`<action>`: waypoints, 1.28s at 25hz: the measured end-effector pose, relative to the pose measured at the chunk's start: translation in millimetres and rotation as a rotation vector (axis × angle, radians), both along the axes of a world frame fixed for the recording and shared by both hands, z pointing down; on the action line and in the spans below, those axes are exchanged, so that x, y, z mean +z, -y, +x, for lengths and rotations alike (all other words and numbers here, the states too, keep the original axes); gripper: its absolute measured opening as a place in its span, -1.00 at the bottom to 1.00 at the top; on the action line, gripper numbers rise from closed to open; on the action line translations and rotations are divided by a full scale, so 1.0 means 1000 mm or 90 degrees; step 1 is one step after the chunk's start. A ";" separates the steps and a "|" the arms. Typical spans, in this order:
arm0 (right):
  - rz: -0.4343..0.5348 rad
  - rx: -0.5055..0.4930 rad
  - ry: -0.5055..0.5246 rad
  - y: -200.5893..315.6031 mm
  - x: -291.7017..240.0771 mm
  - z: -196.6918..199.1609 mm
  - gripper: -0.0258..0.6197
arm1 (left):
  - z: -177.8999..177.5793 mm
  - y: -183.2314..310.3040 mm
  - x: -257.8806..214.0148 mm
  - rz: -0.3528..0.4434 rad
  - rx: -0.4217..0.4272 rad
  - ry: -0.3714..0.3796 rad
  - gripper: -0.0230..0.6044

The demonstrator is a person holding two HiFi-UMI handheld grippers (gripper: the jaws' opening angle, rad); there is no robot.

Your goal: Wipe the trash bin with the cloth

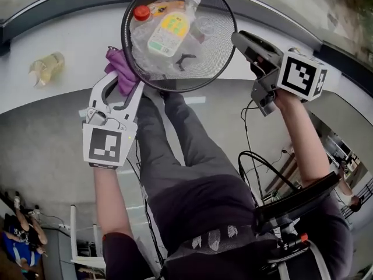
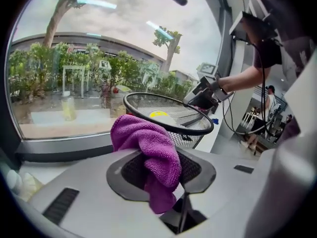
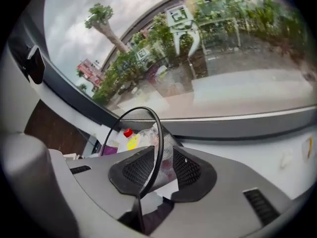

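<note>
A round black mesh trash bin (image 1: 217, 48) sits at the edge of the white counter, over my legs. Inside lie a plastic bottle with a yellow label (image 1: 169, 31), a red cap (image 1: 141, 12) and clear wrappers. My left gripper (image 1: 123, 80) is shut on a purple cloth (image 1: 119, 69), which touches the bin's left outer wall just under the rim. In the left gripper view the cloth (image 2: 151, 152) bulges out between the pads, with the bin (image 2: 168, 114) just beyond. My right gripper (image 1: 239, 39) clamps the bin's right rim (image 3: 157, 133), one pad inside, one outside.
A crumpled yellowish plastic item (image 1: 46, 67) lies on the counter to the left of the bin. A dark window frame (image 1: 52, 4) runs along the counter's far side. Cables (image 1: 250, 156) hang at my right side, below the right arm.
</note>
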State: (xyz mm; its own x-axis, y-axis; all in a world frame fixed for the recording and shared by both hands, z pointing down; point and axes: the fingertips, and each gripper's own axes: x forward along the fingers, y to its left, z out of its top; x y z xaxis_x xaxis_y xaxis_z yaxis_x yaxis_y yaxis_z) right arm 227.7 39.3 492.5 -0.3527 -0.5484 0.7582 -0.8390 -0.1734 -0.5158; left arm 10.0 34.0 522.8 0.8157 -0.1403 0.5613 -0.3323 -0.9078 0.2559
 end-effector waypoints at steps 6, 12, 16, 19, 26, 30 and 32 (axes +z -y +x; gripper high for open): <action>-0.029 -0.046 0.024 0.007 0.017 -0.011 -0.65 | -0.003 0.015 0.004 0.029 0.000 0.014 -0.57; -0.085 0.218 0.182 -0.032 0.026 -0.002 -0.68 | 0.007 -0.009 0.012 0.024 0.007 0.022 -0.57; -0.121 0.287 0.225 -0.055 0.028 -0.017 -0.68 | 0.018 -0.023 0.017 0.012 0.007 0.026 -0.57; -0.142 0.320 0.249 -0.075 0.031 -0.033 -0.68 | 0.019 -0.032 0.018 -0.006 0.008 0.021 -0.57; -0.153 0.352 0.250 -0.098 0.034 -0.059 -0.67 | 0.029 -0.072 0.013 -0.091 -0.027 -0.009 -0.57; -0.148 0.361 0.214 -0.101 0.036 -0.050 -0.67 | 0.047 -0.084 0.012 -0.093 -0.011 -0.011 -0.57; -0.145 0.315 0.196 -0.102 0.037 -0.044 -0.61 | 0.052 -0.081 0.014 -0.092 -0.023 -0.016 -0.57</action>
State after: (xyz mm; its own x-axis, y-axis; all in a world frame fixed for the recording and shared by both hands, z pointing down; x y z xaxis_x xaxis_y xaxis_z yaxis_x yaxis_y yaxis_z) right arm 183.2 141.1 529.6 -0.3188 -0.5393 0.7794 -0.4498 -0.6378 -0.6252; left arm 61.9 114.8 536.6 0.8257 -0.0892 0.5570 -0.3557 -0.8487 0.3913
